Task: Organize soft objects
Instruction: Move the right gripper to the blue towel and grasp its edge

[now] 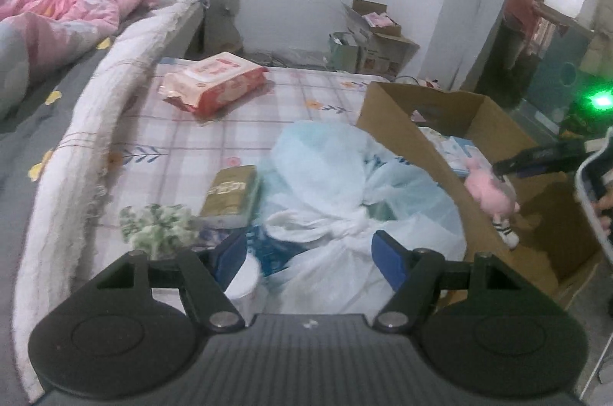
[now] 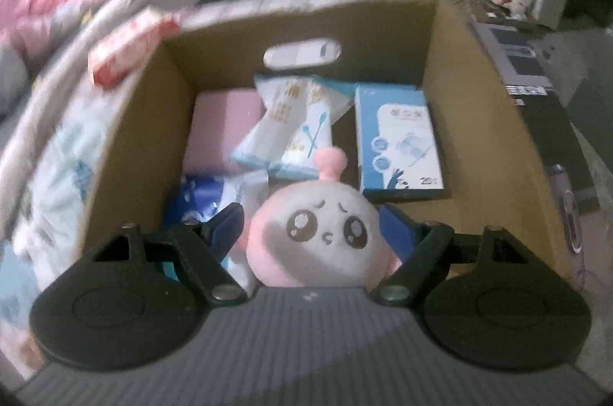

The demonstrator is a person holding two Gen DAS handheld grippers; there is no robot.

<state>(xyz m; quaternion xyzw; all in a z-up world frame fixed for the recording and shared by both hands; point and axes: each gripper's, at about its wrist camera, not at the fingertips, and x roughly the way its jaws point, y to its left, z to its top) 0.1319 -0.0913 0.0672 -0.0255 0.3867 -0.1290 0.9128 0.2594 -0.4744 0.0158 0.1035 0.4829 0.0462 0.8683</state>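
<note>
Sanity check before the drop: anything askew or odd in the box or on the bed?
Mostly fine. The white-and-blue packet in the cardboard box lies tilted across the pink pack, while the blue box lies flat. The red wipes pack sits skewed on the bed.

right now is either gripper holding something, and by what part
The right gripper holds the pink plush toy by the sides of its round head, over the cardboard box. The left gripper is open above the white plastic bag, holding nothing.

We see a round pink-and-white plush doll, face toward us, above the open brown cardboard box. A knotted pale-blue plastic bag lies on the checked bedsheet just beside that box.
</note>
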